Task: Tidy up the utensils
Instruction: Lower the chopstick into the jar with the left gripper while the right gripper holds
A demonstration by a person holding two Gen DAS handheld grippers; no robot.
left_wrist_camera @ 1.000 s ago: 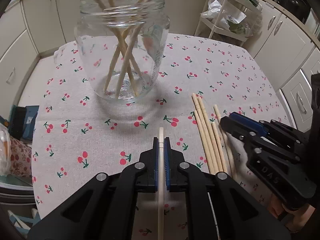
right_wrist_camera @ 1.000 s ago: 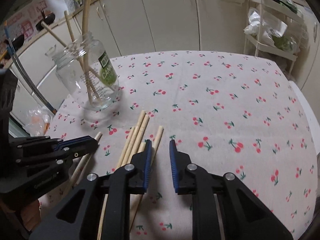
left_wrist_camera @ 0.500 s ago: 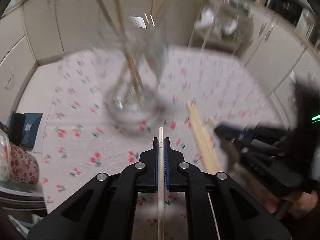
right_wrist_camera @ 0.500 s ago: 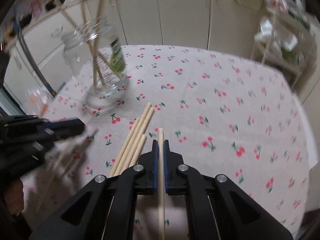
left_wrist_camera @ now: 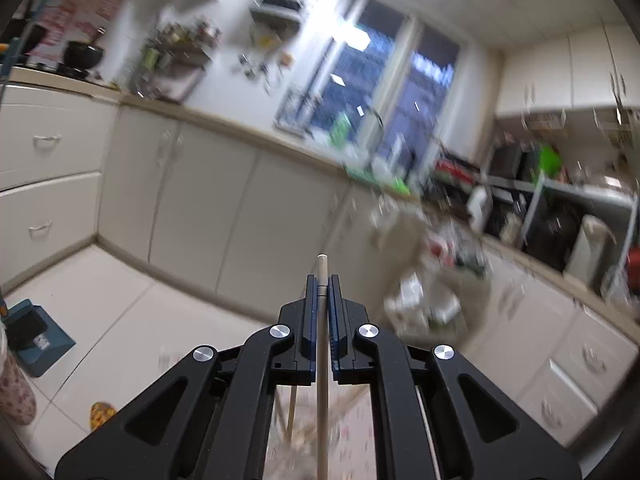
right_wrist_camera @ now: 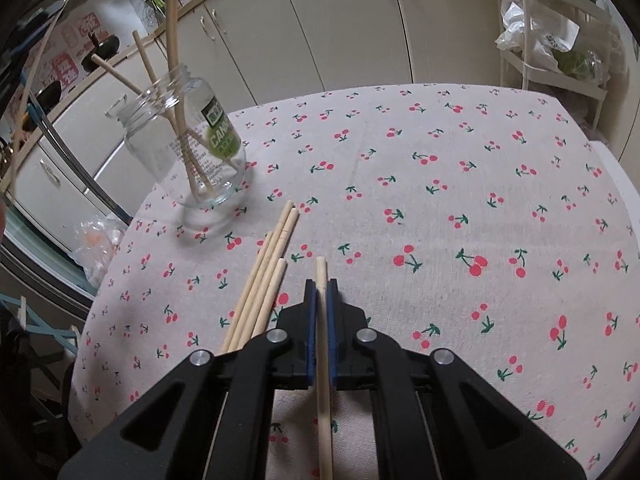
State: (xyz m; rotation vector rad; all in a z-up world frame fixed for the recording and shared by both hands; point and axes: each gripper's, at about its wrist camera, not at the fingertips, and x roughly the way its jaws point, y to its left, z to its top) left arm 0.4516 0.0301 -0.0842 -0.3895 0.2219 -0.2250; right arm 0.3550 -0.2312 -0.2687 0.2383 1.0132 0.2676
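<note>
My left gripper (left_wrist_camera: 322, 280) is shut on a wooden chopstick (left_wrist_camera: 321, 344) and is tilted up, facing the kitchen cabinets; the view is blurred and the jar is out of it. My right gripper (right_wrist_camera: 320, 284) is shut on another wooden chopstick (right_wrist_camera: 322, 344) just above the cherry-print tablecloth (right_wrist_camera: 440, 184). A few loose chopsticks (right_wrist_camera: 266, 276) lie on the cloth just left of it. A glass jar (right_wrist_camera: 188, 148) with several chopsticks standing in it is at the far left. The left gripper's chopstick (right_wrist_camera: 36, 80) shows at the far left edge of the right wrist view.
A white rack with bags (right_wrist_camera: 552, 40) stands behind the table at the right. Cabinets (right_wrist_camera: 320, 28) run along the back. The table's left edge (right_wrist_camera: 100, 280) drops off to the floor near the jar.
My left gripper has swung up from the table with its chopstick, and the jar has left its view. My right gripper has shut on a chopstick and lifted it slightly.
</note>
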